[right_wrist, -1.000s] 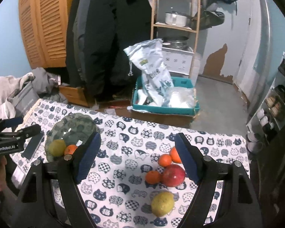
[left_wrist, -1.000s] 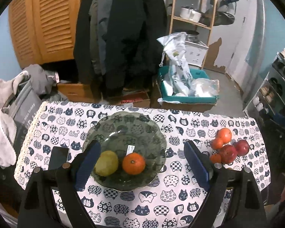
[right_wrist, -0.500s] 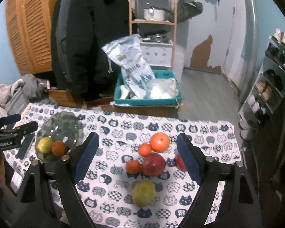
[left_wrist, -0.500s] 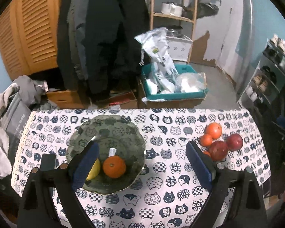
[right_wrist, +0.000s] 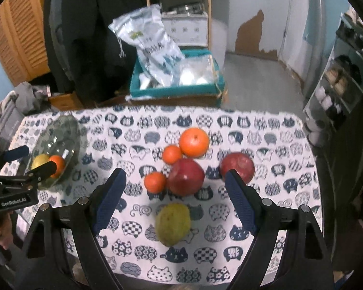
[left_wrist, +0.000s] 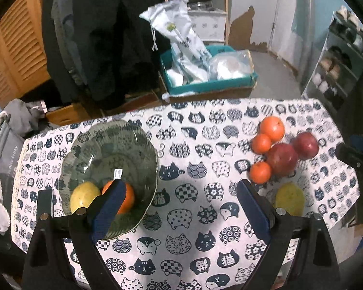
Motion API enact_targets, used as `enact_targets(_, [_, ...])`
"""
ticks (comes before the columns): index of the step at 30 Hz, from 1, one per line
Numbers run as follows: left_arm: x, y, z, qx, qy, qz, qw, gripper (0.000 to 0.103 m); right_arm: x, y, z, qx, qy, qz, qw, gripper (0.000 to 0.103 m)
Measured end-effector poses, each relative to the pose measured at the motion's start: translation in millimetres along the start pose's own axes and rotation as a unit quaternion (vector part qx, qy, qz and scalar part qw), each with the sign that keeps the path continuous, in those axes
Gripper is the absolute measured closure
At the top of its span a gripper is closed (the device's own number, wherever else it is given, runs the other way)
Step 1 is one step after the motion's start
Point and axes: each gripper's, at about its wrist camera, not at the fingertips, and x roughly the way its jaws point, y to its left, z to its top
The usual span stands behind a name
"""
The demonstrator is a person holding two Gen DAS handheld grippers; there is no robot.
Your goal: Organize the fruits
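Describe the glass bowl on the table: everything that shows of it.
The glass bowl is dark greenish, see-through glass with a wavy rim and a patterned wall. It stands upright on the cat-print tablecloth, near the table's left end, apart from the loose fruit. Inside lie a yellow-green fruit and an orange, side by side, beside a small white sticker. Neither gripper touches it.

Left gripper (left_wrist: 179,203): black angular frame with triangular cutouts, two fingers faced with dark-blue ribbed pads (left_wrist: 107,207), silver round screws at the finger bases. Right gripper (right_wrist: 174,200): same build, blue textured pads (right_wrist: 239,204), silver screws. Seen from the right wrist, the left unit's black body carries white "GenRobot.AI" lettering.
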Motion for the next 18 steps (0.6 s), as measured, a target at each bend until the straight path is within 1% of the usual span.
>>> enact_targets(2, [7.6,-1.4,-3.3,0.0,0.011,0.001,0.9999,0.009,9.4,-0.6,-4.3,0.003,0.015,0.002,1.0,0.019])
enact_targets(8, [29.0,-4.8,-13.3,0.0,0.032,0.006,0.9995,0.009,38.7,0.0,-19.4,0.001,0.058,-0.008,0.998,0.019])
enact_targets(12, [44.8,-8.4,-20.2,-0.005,0.05,0.001,0.9987,0.009,60.5,-0.3,-32.9,0.003,0.092,-0.008,0.996,0.019])
enact_targets(18, [64.0,-16.6,-31.8,0.01,0.071,0.01,0.9974,0.009,83.3,1.5,-47.7,0.005,0.13,-0.003,0.991,0.019])
